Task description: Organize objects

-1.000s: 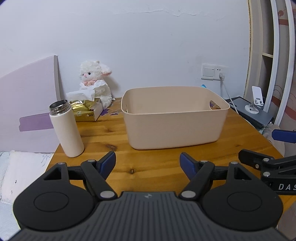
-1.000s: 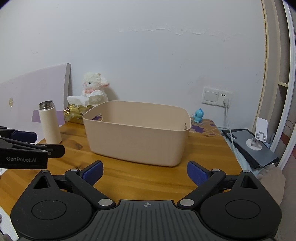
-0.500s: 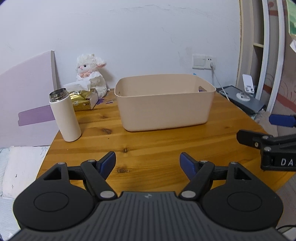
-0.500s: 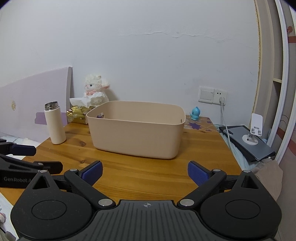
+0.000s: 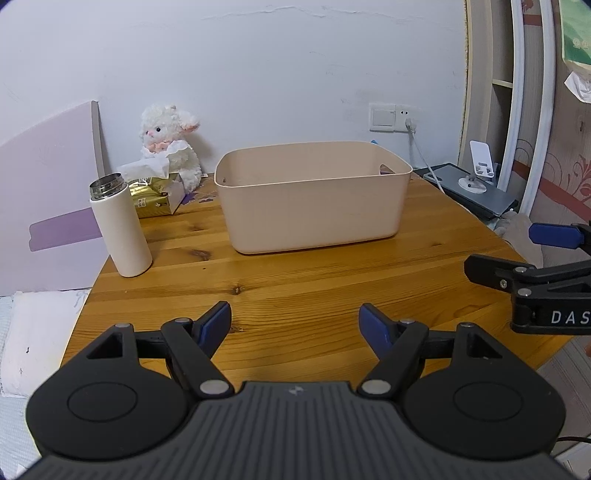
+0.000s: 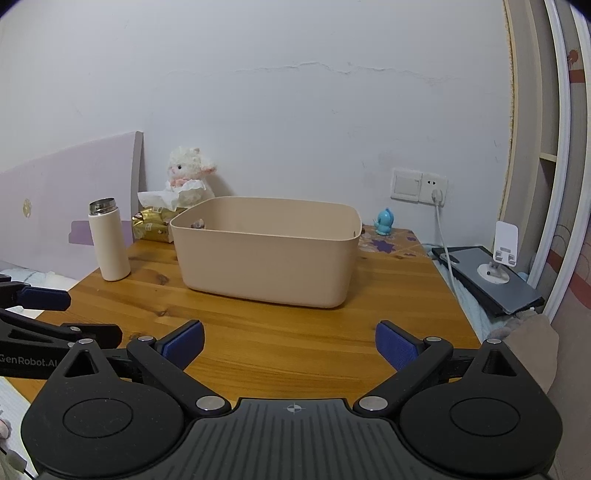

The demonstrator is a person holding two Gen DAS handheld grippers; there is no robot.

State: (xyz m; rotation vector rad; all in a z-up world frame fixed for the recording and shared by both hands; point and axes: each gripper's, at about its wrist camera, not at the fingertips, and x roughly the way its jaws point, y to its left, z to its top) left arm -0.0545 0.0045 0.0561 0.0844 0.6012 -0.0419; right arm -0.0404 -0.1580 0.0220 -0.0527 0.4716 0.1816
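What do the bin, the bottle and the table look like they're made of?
Bin: probably plastic, matte beige, with smooth moulded walls and rounded corners. Bottle: matte white body, likely coated metal, since its neck is bare shiny steel. Table: wood, glossy varnish, with visible knots and plank grain.

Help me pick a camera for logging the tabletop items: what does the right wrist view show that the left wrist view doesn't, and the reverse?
Only the right wrist view shows the small blue figurine on the table's far right corner in full; in the left view the bin all but hides it. Only the left wrist view shows the green packet high on the right. Both show the beige bin, the white bottle, the plush lamb, the gold tissue pack, the phone stand, and both open grippers: left gripper, right gripper.
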